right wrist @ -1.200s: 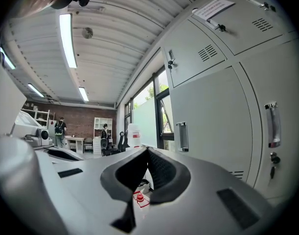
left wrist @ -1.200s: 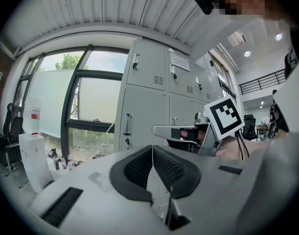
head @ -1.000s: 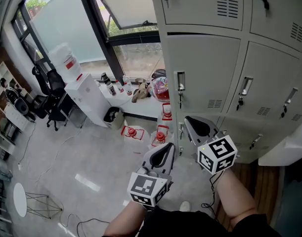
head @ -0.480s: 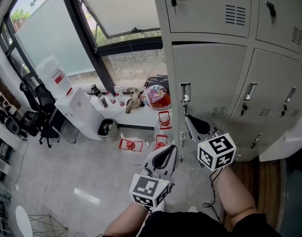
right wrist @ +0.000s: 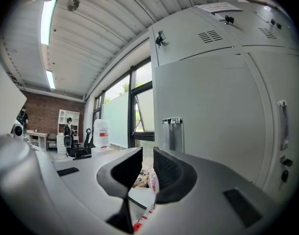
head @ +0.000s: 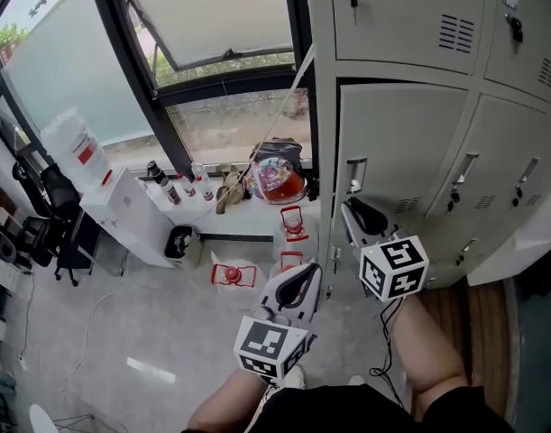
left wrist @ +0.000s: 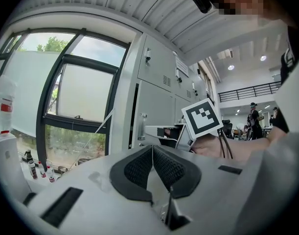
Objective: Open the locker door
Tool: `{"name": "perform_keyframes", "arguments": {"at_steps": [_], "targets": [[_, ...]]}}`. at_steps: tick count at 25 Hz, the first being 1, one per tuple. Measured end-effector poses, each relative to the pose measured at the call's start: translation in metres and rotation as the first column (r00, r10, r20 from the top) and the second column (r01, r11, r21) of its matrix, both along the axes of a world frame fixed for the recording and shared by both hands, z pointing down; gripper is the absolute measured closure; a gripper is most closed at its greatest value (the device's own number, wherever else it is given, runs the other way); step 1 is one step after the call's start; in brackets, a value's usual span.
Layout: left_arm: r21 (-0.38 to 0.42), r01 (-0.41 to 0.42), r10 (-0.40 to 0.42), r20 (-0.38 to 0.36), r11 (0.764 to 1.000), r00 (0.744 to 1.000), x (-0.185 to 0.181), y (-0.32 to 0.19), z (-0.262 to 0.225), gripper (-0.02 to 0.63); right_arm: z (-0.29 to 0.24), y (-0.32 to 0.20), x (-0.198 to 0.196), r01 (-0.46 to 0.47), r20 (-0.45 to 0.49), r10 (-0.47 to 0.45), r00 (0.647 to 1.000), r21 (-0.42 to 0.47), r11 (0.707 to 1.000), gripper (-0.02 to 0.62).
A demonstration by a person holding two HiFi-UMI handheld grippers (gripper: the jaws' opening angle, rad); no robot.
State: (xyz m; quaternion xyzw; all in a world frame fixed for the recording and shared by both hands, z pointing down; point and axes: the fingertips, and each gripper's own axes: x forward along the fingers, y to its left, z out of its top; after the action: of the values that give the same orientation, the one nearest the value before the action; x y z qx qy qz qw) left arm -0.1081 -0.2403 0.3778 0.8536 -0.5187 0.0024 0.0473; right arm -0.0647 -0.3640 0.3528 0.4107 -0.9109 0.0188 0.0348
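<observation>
The grey locker door (head: 397, 142) is the left one of the middle row; a dark gap runs along its top edge. Its metal handle (head: 355, 174) sits near the left edge with a key lock under it. My right gripper (head: 351, 209) points up at the door just below the handle. Its jaws are opening, a narrow gap shows, and nothing is between them. In the right gripper view the handle (right wrist: 173, 130) stands just past the right gripper (right wrist: 148, 155). My left gripper (head: 307, 274) hangs lower left, away from the lockers, shut and empty, as the left gripper (left wrist: 152, 150) also shows in its own view.
More locker doors (head: 491, 165) continue to the right and above. Left of the lockers a window sill (head: 257, 207) carries bottles and a red bag (head: 277, 179). A white water dispenser (head: 122, 210), a black bin (head: 179, 240) and red items (head: 234, 274) stand on the floor.
The view has swung up and towards the lockers. My right gripper has closed in on the handle, its tip now right beneath it. The left gripper has barely moved.
</observation>
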Motion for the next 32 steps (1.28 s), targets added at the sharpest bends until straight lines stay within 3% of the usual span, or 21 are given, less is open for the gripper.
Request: {"name": "perform_keyframes", "arguments": {"at_steps": [7, 13, 17, 26, 32], "targets": [[-0.010, -0.068, 0.068, -0.012, 0.998, 0.998, -0.018, -0.007, 0.008, 0.586, -0.002, -0.027, -0.001, -0.180, -0.035, 0.181, 0.983, 0.038, 0.983, 0.406], [-0.027, -0.102, 0.102, -0.017, 0.994, 0.995, -0.040, -0.010, 0.015, 0.586, -0.002, -0.043, -0.008, -0.281, -0.043, 0.284, 0.958, 0.053, 0.958, 0.367], [-0.038, -0.125, 0.124, -0.019, 0.991, 0.992, -0.053, -0.012, 0.020, 0.586, -0.002, -0.051, -0.010, -0.373, -0.075, 0.380, 0.922, 0.100, 0.923, 0.339], [-0.044, -0.171, 0.170, -0.025, 0.984, 0.985, -0.077, -0.015, 0.028, 0.586, 0.002, -0.069, -0.010, -0.529, -0.069, 0.537, 0.841, 0.100, 0.842, 0.322], [-0.046, -0.183, 0.182, -0.033, 0.982, 0.983, -0.084, -0.018, 0.032, 0.586, 0.008, -0.080, -0.012, -0.569, -0.071, 0.572, 0.817, 0.065, 0.820, 0.339]]}}
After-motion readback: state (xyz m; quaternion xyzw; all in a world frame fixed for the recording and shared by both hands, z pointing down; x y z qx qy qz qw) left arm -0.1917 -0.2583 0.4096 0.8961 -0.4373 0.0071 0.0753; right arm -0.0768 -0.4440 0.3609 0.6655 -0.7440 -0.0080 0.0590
